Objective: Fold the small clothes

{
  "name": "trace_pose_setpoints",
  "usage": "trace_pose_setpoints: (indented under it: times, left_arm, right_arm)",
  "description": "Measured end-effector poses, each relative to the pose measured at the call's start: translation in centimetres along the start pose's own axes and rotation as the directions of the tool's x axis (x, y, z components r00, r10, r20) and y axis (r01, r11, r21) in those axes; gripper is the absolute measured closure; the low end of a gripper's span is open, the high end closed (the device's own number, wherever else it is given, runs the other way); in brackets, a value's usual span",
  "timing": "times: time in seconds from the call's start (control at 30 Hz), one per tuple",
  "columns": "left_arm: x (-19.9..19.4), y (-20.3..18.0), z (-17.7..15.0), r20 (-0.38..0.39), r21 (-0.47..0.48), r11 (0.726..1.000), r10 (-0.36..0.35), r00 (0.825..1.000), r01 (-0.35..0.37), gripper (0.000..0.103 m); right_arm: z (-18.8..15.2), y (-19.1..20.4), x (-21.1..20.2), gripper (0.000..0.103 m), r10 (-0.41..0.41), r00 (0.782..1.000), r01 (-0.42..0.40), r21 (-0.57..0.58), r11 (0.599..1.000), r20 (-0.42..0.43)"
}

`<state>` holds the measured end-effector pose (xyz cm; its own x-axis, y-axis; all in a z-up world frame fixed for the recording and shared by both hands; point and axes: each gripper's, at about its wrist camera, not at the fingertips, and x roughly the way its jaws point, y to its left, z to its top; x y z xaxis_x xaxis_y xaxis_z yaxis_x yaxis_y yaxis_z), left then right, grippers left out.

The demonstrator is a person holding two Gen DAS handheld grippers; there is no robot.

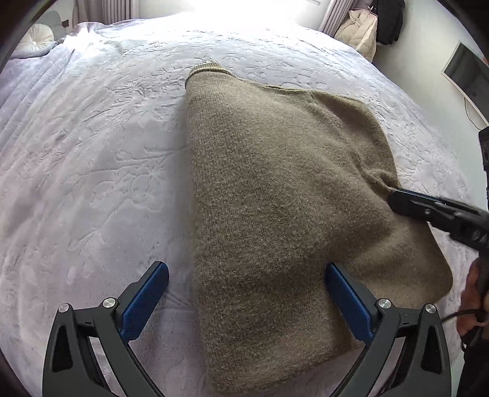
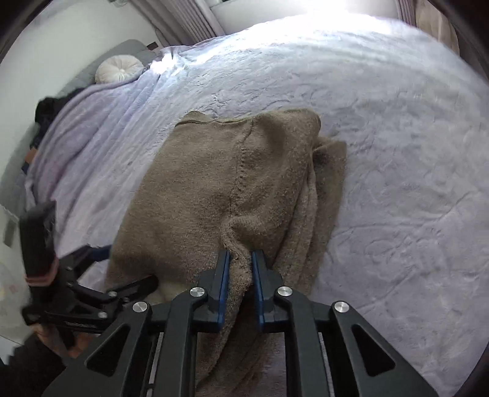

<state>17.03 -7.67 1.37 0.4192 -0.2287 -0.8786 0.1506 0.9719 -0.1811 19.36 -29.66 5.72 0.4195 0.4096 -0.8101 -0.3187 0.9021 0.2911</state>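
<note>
A brown knitted sweater (image 1: 275, 195) lies partly folded on the bed, its collar at the far end. My left gripper (image 1: 247, 271) is open, its blue pads astride the sweater's near end, just above it. My right gripper (image 2: 240, 259) is shut on a bunched fold of the sweater (image 2: 214, 183), with cloth pinched between the blue pads. In the left wrist view the right gripper (image 1: 397, 200) comes in from the right onto the sweater's right edge. In the right wrist view the left gripper (image 2: 122, 271) shows at the lower left beside the sweater.
A pale lilac quilted bedspread (image 1: 91, 152) covers the bed (image 2: 397, 183). A round white cushion (image 2: 119, 68) sits near the headboard. Clothes hang at the back right (image 1: 366, 27). A mirror or screen (image 1: 464, 73) leans on the right wall.
</note>
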Motion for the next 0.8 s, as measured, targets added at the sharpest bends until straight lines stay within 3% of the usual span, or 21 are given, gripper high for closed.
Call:
trace_pose_setpoints:
  times: [0.03,0.1,0.23,0.3,0.37,0.47,0.57,0.7,0.77,0.8]
  left_arm:
    - [0.2,-0.3,0.0,-0.015,0.014,1.000,0.002,1.000,-0.002,0.000]
    - [-0.4,-1.0,0.1,-0.015,0.042,0.999,0.032,0.999,-0.031,0.000]
    - [-3.7,-1.4,1.6,0.092,0.051,0.999,0.009,0.996,-0.013,0.000]
    - [-3.7,-1.5,2.5,0.102,0.045,0.996,0.068,0.992,-0.073,0.000]
    - [-3.0,-1.4,3.1,0.097,0.043,0.993,0.105,0.990,-0.109,0.000]
    - [-1.3,-1.1,3.7,0.054,0.022,0.990,0.140,0.989,-0.141,0.000]
    - [-0.1,-1.0,3.8,0.043,0.012,0.991,0.131,0.990,-0.132,0.000]
    - [-0.3,-0.7,3.8,0.040,0.025,0.993,0.116,0.992,-0.117,0.000]
    - [-1.1,-1.0,3.8,0.059,0.036,0.994,0.105,0.993,-0.107,0.000]
    - [-1.4,-1.1,3.9,0.071,0.045,0.994,0.096,0.993,-0.100,0.000]
  right_arm:
    - [-0.2,1.0,0.4,0.090,-0.102,0.995,0.102,-0.096,0.990,0.012]
    - [-0.4,1.7,0.9,0.089,-0.146,0.989,0.145,-0.141,0.979,0.006]
    - [0.4,2.0,-1.5,0.077,-0.050,0.999,0.051,-0.081,0.995,0.013]
    - [0.9,2.6,-3.2,0.049,-0.013,0.997,0.020,-0.088,0.996,0.072]
    - [1.4,3.7,-4.2,0.032,0.020,0.992,-0.006,-0.115,0.993,0.121]
    - [1.6,4.8,-2.8,0.032,0.048,0.995,-0.034,-0.159,0.987,0.090]
    - [1.7,3.1,0.5,0.032,0.075,0.997,-0.075,-0.082,0.994,0.004]
    - [1.4,-0.3,1.8,0.047,0.110,0.994,-0.110,0.034,0.993,0.008]
    - [1.4,-0.8,0.5,0.042,0.102,0.995,-0.103,0.063,0.993,0.025]
    - [1.3,-0.7,-0.4,0.033,0.064,0.997,-0.066,0.052,0.996,0.046]
